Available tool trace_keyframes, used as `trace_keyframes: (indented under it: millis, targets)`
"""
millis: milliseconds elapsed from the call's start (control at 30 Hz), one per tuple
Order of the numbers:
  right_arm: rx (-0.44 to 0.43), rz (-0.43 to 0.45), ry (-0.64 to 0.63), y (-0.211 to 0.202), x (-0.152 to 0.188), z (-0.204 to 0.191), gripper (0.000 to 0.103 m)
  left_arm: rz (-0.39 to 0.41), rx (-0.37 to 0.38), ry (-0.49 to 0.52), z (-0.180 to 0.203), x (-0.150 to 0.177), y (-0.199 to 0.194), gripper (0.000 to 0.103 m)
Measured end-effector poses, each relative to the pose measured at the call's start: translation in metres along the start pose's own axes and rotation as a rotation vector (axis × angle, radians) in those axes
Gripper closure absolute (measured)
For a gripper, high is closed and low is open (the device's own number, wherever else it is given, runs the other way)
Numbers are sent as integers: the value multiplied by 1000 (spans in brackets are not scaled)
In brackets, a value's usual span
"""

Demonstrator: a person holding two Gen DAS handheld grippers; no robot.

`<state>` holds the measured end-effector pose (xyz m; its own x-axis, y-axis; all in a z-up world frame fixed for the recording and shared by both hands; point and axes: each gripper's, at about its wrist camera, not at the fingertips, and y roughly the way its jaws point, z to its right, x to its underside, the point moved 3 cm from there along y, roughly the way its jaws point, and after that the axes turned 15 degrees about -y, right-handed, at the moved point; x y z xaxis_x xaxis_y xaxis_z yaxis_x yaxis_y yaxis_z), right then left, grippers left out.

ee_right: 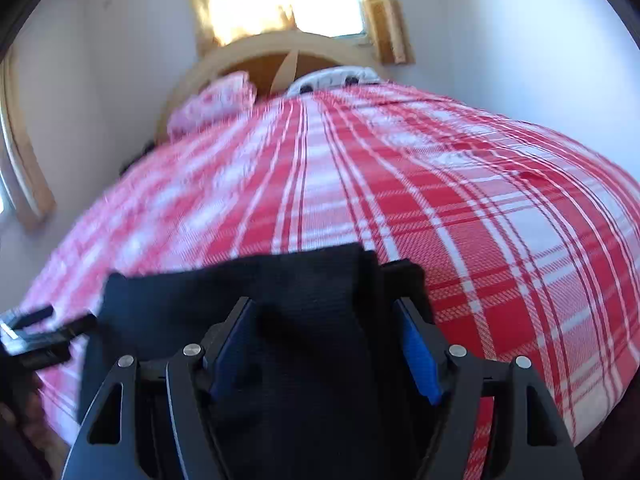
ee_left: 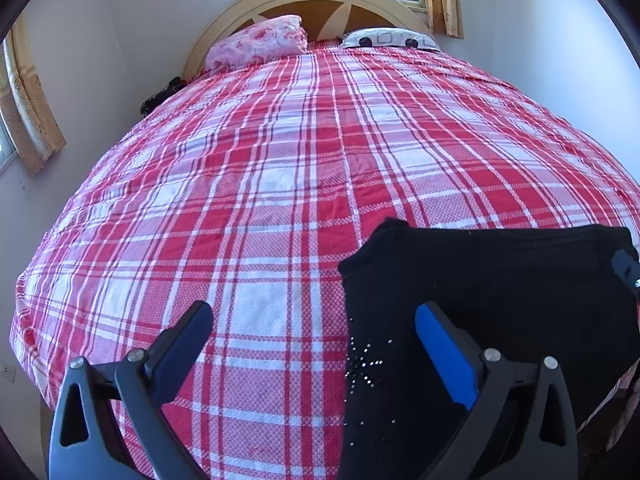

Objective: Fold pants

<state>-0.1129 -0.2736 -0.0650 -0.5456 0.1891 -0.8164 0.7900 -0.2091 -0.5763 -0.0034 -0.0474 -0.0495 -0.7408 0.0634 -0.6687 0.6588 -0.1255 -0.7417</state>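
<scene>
Our black pants [ee_left: 480,300] lie folded into a compact stack at the near edge of the bed [ee_left: 280,160], on its right half. Our left tool [ee_left: 316,328] hangs open and empty over bare plaid, its right finger above the stack's left edge. Our right tool [ee_right: 326,320] straddles the fabric with its blue pads apart and not pressing, so we read it as let go.

The risk we see is a finger snagging the top layer as we pull away, dragging the fold open or tipping the stack off the near edge, which sits close below us. Ahead there is plenty of open bedspread up to the pillows [ee_left: 256,42], so we could push the stack farther in.
</scene>
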Motion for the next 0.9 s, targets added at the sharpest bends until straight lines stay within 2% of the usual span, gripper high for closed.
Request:
trace_keyframes:
  millis: [167,500,900]
  targets:
    - [4,53,57,-22,6,14,31,5,3,2,-2,2,-4,0]
    - [2,36,150,-44,33,40,31,22,-7,41,7,11,-13,0]
    - [-58,31,206,-63,49,48,31,0,51,50,14,24,-20,0]
